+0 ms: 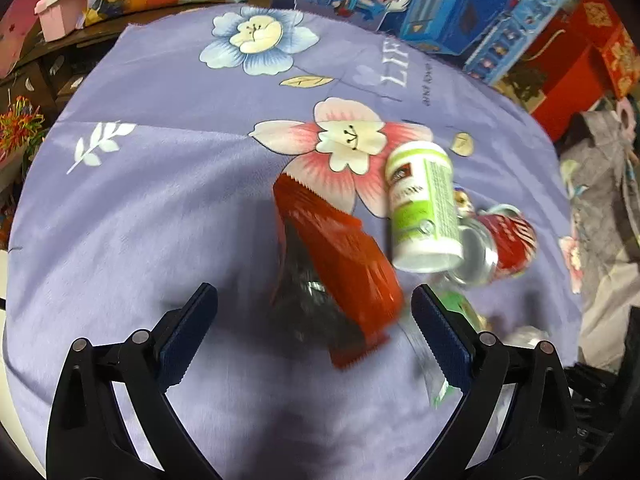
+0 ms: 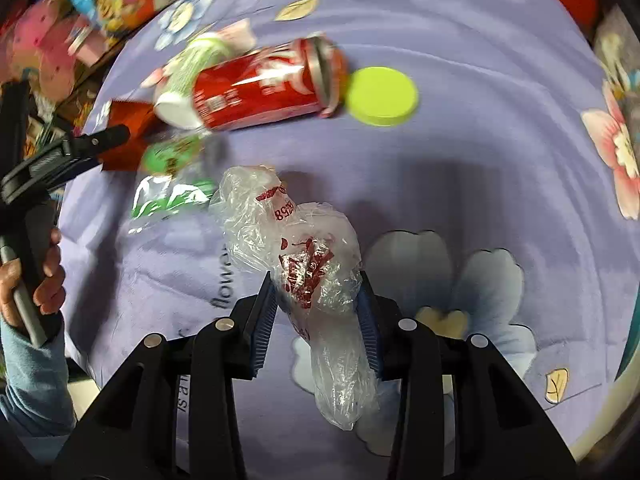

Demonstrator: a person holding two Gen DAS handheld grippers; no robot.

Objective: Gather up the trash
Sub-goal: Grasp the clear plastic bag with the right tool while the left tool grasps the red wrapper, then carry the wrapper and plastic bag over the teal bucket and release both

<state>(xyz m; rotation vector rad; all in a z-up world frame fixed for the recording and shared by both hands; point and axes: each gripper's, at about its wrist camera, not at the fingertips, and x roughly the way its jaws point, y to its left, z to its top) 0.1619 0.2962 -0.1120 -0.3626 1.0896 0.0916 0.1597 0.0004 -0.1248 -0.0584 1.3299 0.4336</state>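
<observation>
Crumpled clear plastic bag (image 2: 316, 280) pinched mid-body by right gripper (image 2: 316, 300): light, slippery, compressible; left gripper (image 1: 314, 320) gapes empty above stiff red wrapper (image 1: 340, 256)

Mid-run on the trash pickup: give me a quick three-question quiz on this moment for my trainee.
1. True or false: the right gripper has its pads pressed on the clear plastic bag.
2. What lies between the fingers of the open left gripper? A) green lid B) orange wrapper C) red can
3. Fill in: the green lid lies right beside the top end of the ____.

Key: 1 true. 2 B, the orange wrapper. 3 red can.
</observation>
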